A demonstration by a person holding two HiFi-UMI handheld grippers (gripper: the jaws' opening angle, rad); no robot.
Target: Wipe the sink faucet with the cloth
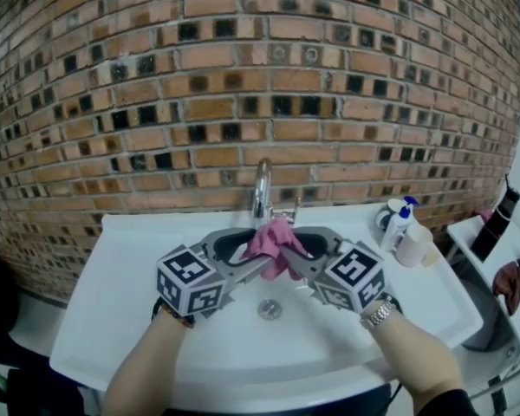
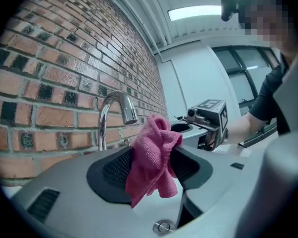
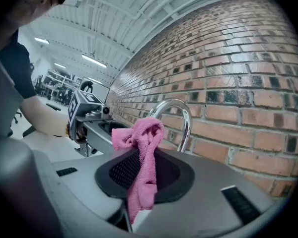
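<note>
The sink (image 1: 130, 267) is set against the wall (image 1: 243, 76), with the faucet (image 1: 262, 189) at its back edge and the drain (image 1: 269, 308) before the faucet. Above the basin, the left hand-held gripper (image 1: 258, 263) and the right hand-held gripper (image 1: 296, 256) are placed tip to tip, just before the faucet. The cloth (image 1: 273, 243) is pinched in the right one's jaws, between the left one's parted jaws. Bottles (image 1: 400, 224) are stood at the sink's right rear corner.
</note>
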